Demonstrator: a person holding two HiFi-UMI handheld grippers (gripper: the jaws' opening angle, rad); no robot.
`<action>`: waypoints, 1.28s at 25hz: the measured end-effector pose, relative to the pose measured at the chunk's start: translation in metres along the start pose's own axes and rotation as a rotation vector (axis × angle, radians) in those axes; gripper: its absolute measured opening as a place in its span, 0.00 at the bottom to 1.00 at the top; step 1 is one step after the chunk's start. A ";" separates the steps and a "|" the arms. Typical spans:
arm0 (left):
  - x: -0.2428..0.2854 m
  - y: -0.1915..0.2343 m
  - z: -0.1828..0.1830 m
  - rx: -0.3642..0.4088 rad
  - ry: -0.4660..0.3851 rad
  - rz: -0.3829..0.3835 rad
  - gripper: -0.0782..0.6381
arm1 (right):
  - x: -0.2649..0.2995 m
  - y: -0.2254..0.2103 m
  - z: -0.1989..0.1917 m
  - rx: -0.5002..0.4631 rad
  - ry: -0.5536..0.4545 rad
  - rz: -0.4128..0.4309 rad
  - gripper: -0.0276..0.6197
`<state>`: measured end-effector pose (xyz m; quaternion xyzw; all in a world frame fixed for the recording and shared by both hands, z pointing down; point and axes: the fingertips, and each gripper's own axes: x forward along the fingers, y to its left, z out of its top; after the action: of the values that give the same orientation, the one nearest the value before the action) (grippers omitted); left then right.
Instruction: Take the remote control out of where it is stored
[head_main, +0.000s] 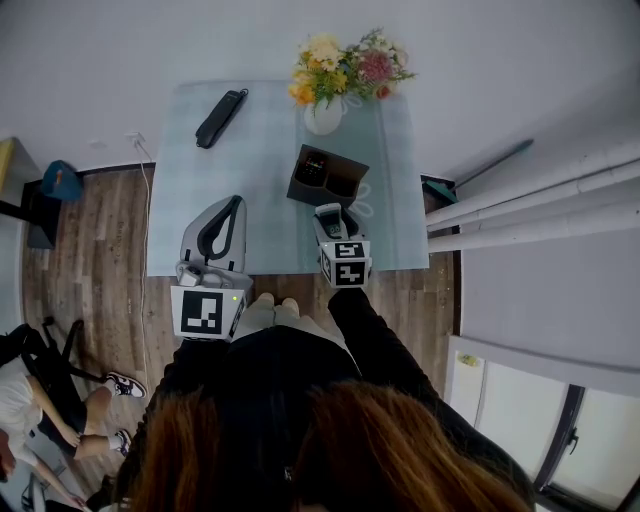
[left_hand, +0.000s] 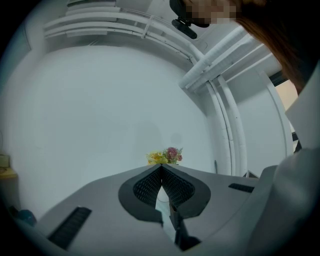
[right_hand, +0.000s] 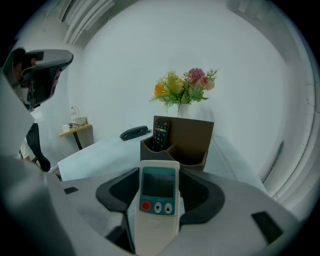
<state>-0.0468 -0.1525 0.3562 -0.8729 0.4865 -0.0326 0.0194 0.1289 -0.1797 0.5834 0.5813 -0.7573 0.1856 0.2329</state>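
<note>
**Item 1 – R gripper** (right_hand: 160, 190): jaws closed on the white remote (right_hand: 158, 207), one pad on each long side. The remote stands roughly upright, screen and orange button toward the camera. The grip sits on the lower body and the upper half sticks out past the pads.

**Item 2 – L gripper** (left_hand: 161, 170): jaws shut, tips meeting, nothing between them. It's idle over the near-left part of the table (head_main: 250, 170).

**Item 3 – brown holder** (right_hand: 192, 137): just beyond the held remote, apart from it. A black remote (right_hand: 160, 134) stands in its left compartment and the right one looks empty. So the white remote is clear of its storage, near the table's front edge. Can't tell if its base rests on the tabletop.

**Item 4 – surroundings**: flowers (right_hand: 184, 86) in a white vase (head_main: 322, 118) behind the holder; black handset (head_main: 221, 118) at far left, well apart.

**Risks (est.)**:
- Smooth plastic held low — the top-heavy end could pivot or slide between the pads on a quick swing.
- Close to the front edge, so a slip may send it to the floor, and the L gripper isn't placed to catch it.
- Moving fwd could clip the holder and tip it toward the vase.
- Too hard a squeeze could creep the pads onto the buttons.
</note>
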 end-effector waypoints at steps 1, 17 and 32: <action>0.000 0.000 0.000 0.000 0.002 0.002 0.12 | 0.004 -0.001 -0.001 0.001 0.008 0.003 0.44; -0.001 0.001 -0.002 0.012 0.014 0.009 0.12 | 0.042 -0.006 -0.044 0.008 0.149 0.023 0.44; -0.002 -0.003 0.000 0.016 0.008 0.005 0.12 | 0.051 -0.005 -0.061 0.023 0.178 0.049 0.44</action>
<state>-0.0450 -0.1491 0.3562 -0.8713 0.4886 -0.0400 0.0246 0.1307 -0.1875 0.6624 0.5465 -0.7453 0.2510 0.2879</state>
